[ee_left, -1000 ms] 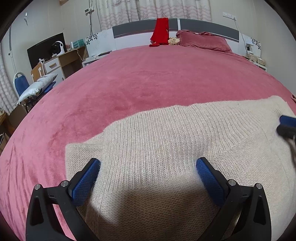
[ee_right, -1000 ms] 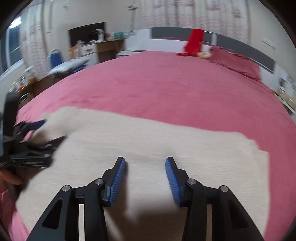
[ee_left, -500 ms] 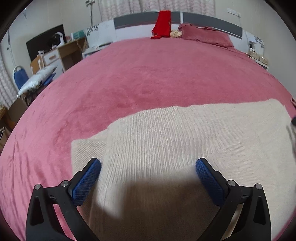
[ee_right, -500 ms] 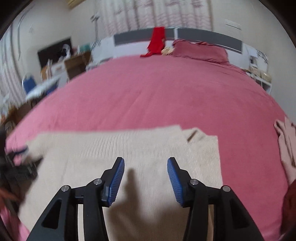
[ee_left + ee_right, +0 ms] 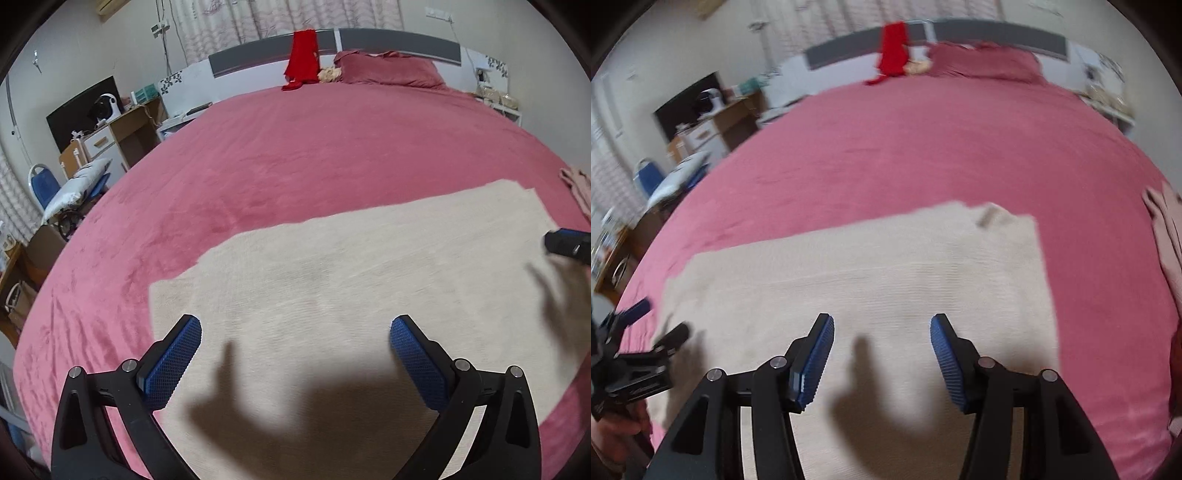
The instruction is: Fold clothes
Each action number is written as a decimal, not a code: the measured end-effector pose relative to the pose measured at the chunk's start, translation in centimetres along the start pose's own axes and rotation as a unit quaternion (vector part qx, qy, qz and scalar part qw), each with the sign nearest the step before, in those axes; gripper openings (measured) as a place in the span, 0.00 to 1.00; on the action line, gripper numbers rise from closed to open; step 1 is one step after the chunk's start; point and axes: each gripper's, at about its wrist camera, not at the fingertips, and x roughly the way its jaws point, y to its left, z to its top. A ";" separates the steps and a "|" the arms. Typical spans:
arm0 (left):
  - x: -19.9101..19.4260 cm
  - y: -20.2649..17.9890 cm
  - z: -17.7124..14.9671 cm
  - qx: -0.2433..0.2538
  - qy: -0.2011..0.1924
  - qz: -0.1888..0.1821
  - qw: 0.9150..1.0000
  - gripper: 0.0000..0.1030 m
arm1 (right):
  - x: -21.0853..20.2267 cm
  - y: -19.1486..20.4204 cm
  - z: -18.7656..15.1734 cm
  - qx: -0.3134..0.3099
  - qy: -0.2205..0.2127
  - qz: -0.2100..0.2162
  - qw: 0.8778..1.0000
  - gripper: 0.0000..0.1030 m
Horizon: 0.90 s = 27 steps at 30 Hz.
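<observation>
Sweater (image 5: 351,295) lies flat as a folded rectangle on the bed (image 5: 314,155), both grippers now lifted off it, left gripper (image 5: 295,354) wide apart, right gripper (image 5: 882,354) empty and opening, so this fold looks finished.

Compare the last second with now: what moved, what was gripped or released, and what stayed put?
Both grippers have drawn back and up from the cream knit garment, so more of it shows. The right gripper has rolled toward level and its jaws are opening with nothing between them. The left gripper stays wide open, empty. Nothing was gripped or released. The garment lies flat on the pink bedspread as before.
</observation>
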 end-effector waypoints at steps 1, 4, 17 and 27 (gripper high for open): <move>-0.1 -0.6 0.1 0.004 0.000 -0.005 1.000 1.00 | 0.0 1.4 -0.1 -0.025 -0.003 0.008 1.000 0.54; 0.1 -2.0 0.0 0.025 0.004 -0.005 1.000 1.00 | 1.0 4.3 -1.0 -0.076 0.015 0.038 0.996 0.54; 2.7 0.7 -2.7 0.017 0.043 -0.072 0.996 1.00 | 2.5 7.8 -5.9 -0.246 0.103 0.028 0.964 0.54; 1.3 14.1 -2.6 -0.102 0.063 -0.068 0.990 1.00 | -1.6 -6.9 -3.4 0.000 0.105 0.072 0.992 0.56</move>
